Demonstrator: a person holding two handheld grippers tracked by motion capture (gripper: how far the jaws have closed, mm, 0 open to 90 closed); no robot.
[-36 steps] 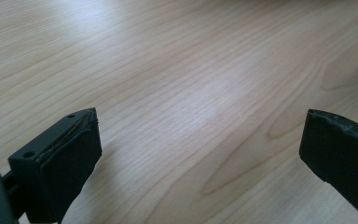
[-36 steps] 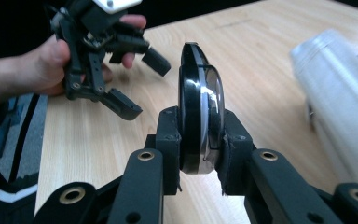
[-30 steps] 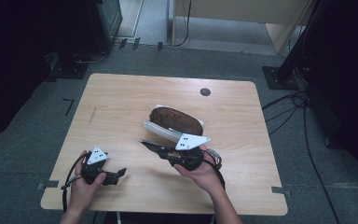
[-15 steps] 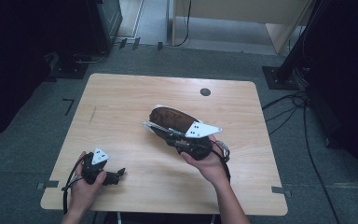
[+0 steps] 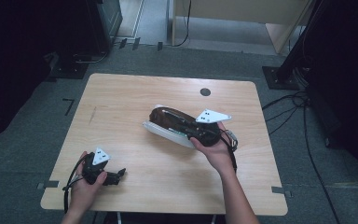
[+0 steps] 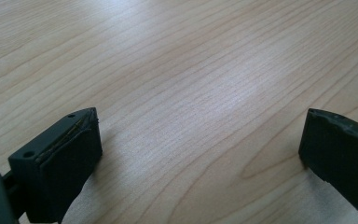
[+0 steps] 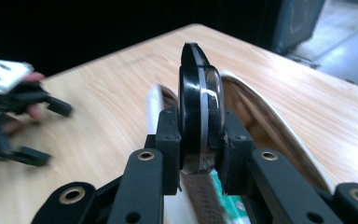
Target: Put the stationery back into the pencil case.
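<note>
One disc (image 7: 199, 119) sits pinched in the right hand-held gripper (image 7: 200, 154) above the case (image 5: 168, 127), not yet stowed; left hand-held gripper (image 6: 200, 154) gapes empty.

One light wooden tabletop (image 5: 121, 102) carries the scene. Two black hand-held grippers are in use: one left hand-held gripper (image 5: 116, 176) and one right hand-held gripper (image 7: 199, 140). Each carries one grey three-cornered plate, two in all. One white-rimmed brown oval case (image 5: 168, 122) lies open on the tabletop. One round black disc with a clear edge (image 7: 196, 112) sits between the right jaws. One small dark round hole (image 5: 205, 92) marks the tabletop's far side.
</note>
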